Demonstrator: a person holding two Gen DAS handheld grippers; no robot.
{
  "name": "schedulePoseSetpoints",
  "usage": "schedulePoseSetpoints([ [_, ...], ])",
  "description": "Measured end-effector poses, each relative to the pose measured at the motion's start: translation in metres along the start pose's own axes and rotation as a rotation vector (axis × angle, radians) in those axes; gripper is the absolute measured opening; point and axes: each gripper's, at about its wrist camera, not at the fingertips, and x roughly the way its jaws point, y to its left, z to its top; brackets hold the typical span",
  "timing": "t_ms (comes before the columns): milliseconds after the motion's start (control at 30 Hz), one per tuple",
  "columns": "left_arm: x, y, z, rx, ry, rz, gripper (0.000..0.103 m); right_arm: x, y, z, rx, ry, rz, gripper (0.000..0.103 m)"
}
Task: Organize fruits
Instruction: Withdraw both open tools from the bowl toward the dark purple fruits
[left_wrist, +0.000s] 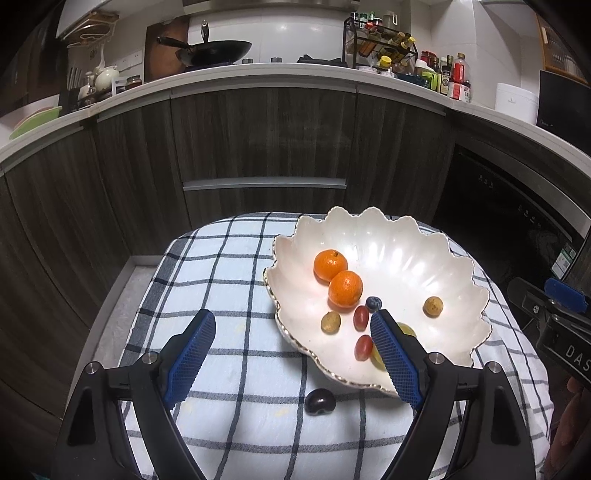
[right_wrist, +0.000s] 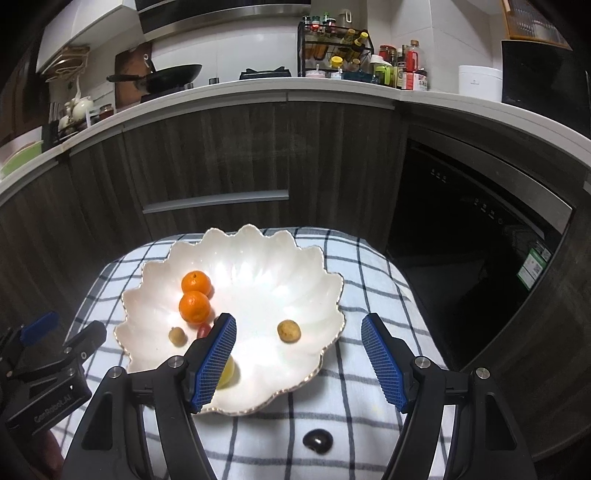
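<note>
A white scalloped bowl (left_wrist: 436, 258) (right_wrist: 258, 258) sits on a checked cloth. It holds two mandarins (left_wrist: 345, 288) (right_wrist: 194, 306), two red grapes (left_wrist: 361, 318), a blueberry (left_wrist: 373, 303), two small brown fruits (left_wrist: 433, 306) (right_wrist: 289, 331) and a yellow-green fruit (right_wrist: 227, 373) partly hidden by fingers. A dark grape (left_wrist: 319, 401) (right_wrist: 317, 440) lies on the cloth just in front of the bowl. My left gripper (left_wrist: 293, 325) is open and empty above the cloth and the bowl's left rim. My right gripper (right_wrist: 299, 328) is open and empty over the bowl's near right side.
The checked cloth (left_wrist: 229, 280) (right_wrist: 373, 280) covers a small table. Dark wood cabinets (left_wrist: 258, 147) and a black oven (right_wrist: 480, 240) stand behind. The counter above carries a wok (left_wrist: 218, 51), bottles and a spice rack (left_wrist: 384, 40).
</note>
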Motion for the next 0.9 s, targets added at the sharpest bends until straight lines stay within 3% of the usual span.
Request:
schedulePoseSetpoints([
  [900, -0.008, 0.002, -0.047, 0.029, 0.031, 0.006, 0.086, -0.014, -0.006, -0.057, 0.071, 0.018, -0.058, 0.071],
])
